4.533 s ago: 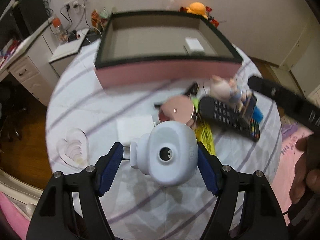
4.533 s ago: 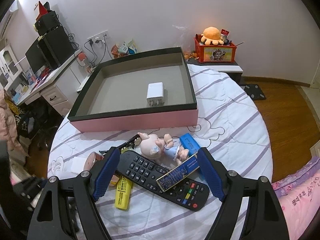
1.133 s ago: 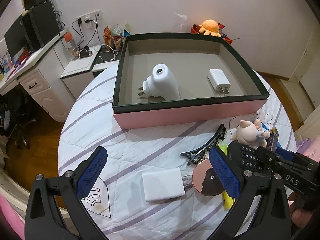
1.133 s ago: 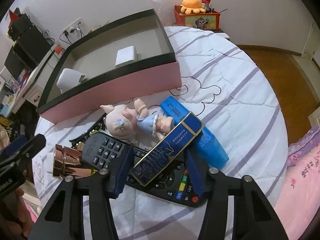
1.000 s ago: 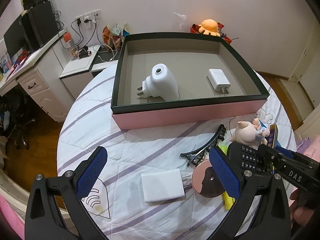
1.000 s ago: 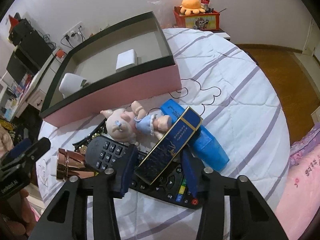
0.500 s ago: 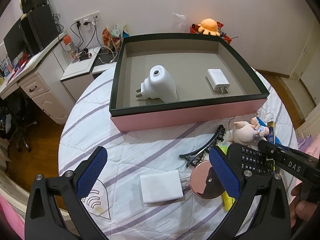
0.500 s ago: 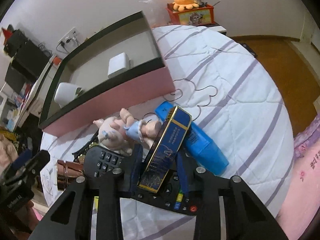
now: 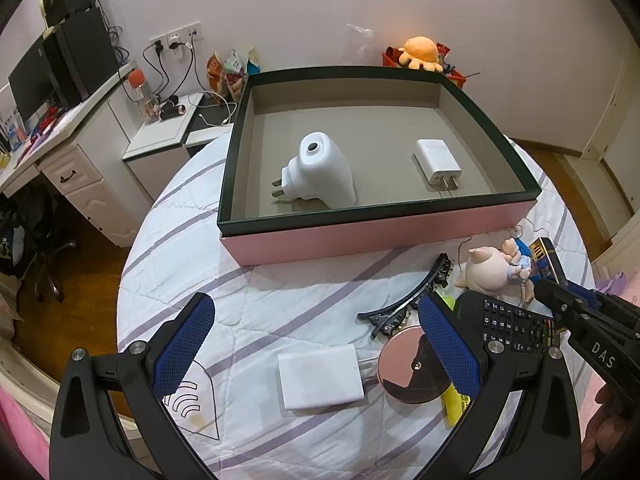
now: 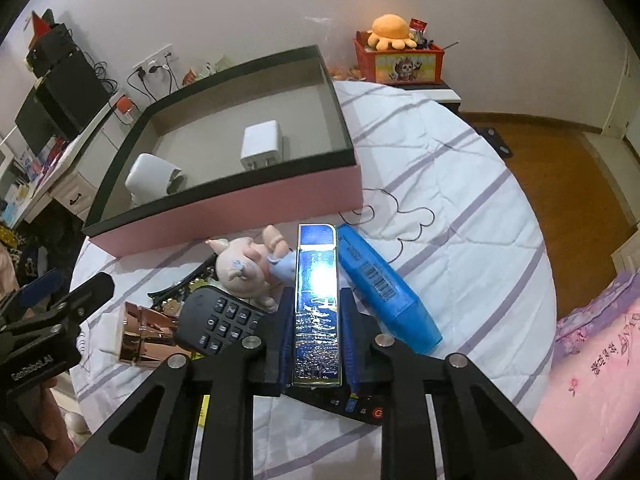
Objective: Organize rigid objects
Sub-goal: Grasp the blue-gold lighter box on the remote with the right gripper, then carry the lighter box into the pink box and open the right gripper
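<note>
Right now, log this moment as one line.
right gripper: shut on blue-gold box | left gripper: open, empty | pink box: two chargers inside

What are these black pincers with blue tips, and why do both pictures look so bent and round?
No robot here: a person holds one pincer tool in each hand, and a wide-angle camera on each looks along its fingers. The left tool is open and empty above the striped bedcover. The right tool is shut on a slim blue-and-gold box. A pig figurine, remote and hair clip lie loose. Two white plugs sit in the pink box.
</note>
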`<state>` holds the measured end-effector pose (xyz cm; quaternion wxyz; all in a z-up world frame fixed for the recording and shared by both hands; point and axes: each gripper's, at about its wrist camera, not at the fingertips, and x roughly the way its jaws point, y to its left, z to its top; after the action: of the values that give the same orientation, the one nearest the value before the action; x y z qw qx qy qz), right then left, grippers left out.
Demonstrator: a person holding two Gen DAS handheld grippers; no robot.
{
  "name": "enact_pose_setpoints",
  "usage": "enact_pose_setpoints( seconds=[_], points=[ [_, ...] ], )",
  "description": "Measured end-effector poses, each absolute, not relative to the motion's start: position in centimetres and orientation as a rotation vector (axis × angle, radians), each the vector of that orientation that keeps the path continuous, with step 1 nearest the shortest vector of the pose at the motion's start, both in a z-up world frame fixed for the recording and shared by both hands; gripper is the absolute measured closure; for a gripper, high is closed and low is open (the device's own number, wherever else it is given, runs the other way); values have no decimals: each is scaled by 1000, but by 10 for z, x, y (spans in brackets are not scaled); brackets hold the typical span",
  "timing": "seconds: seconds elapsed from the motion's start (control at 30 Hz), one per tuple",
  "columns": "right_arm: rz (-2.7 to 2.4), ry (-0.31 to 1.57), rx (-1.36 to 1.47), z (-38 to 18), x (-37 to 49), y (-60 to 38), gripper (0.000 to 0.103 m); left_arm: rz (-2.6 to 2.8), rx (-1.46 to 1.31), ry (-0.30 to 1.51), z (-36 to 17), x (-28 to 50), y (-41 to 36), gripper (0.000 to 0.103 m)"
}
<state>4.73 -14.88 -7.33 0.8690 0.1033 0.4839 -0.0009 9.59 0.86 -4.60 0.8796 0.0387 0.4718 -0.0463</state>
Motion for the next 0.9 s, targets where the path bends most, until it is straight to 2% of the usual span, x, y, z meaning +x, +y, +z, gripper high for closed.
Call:
enact_pose_setpoints(
  seconds=[0.33, 0.53, 0.77, 0.9],
  points=[
    [21, 993, 193, -65, 46, -141, 82, -84, 76, 975, -41, 95, 12, 0],
    [67, 936, 157, -37, 50, -129, 82, -53, 62, 948, -26, 104, 22, 0],
    [139, 880, 99, -12, 99, -100, 82, -11, 69, 921, -10, 130, 31, 0],
    [179, 900, 78, -18, 141, -82, 82, 13, 72, 920, -9, 150, 36, 0]
  ],
)
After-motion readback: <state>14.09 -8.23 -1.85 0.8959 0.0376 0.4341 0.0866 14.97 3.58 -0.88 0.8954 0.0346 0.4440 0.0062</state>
